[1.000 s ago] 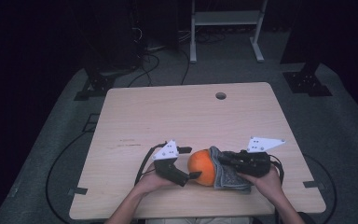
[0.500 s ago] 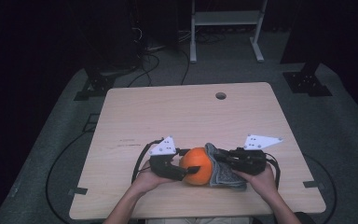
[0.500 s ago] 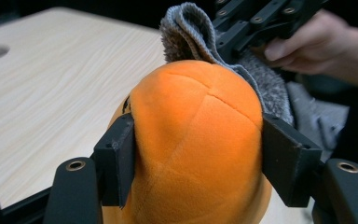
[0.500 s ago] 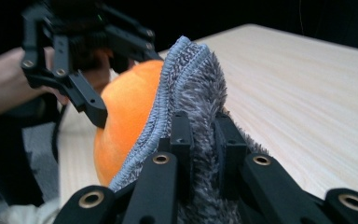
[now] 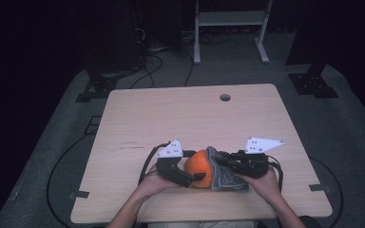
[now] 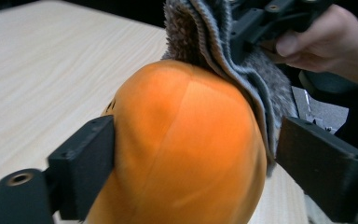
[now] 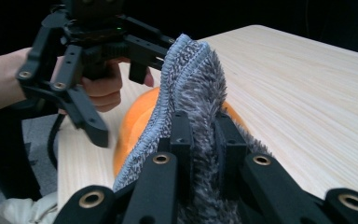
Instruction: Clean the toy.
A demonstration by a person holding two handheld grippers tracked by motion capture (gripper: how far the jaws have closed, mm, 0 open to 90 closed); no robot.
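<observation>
A: What is changing between the earlier high views and the present 1?

B: The left gripper is shifting rightward with the orange ball, and the right gripper is drawing nearer, so that the 2 tools are now meeting at the near edge of the table. The grey cloth is lying closer over the ball's right side than 1 second ago. Judged from this, the covering or wiping of the ball is advancing, not ending.

A: How are the 2 grippers holding?

B: In the left gripper view, the black jaws are standing on either side of the ball and pressing against it, so the left gripper is grasping the ball. In the right gripper view, the right gripper is pinching a fold of the cloth tightly between its jaws.

A: How is the ball looking, and where is it sitting?

B: It is appearing smooth, rounded and uniformly orange, with a faint seam running over its crown. It is resting low at the table's near edge, between the person's 2 hands. The cloth, fuzzy with a ribbed blue-grey hem, is draping against its far side, touching it.
</observation>
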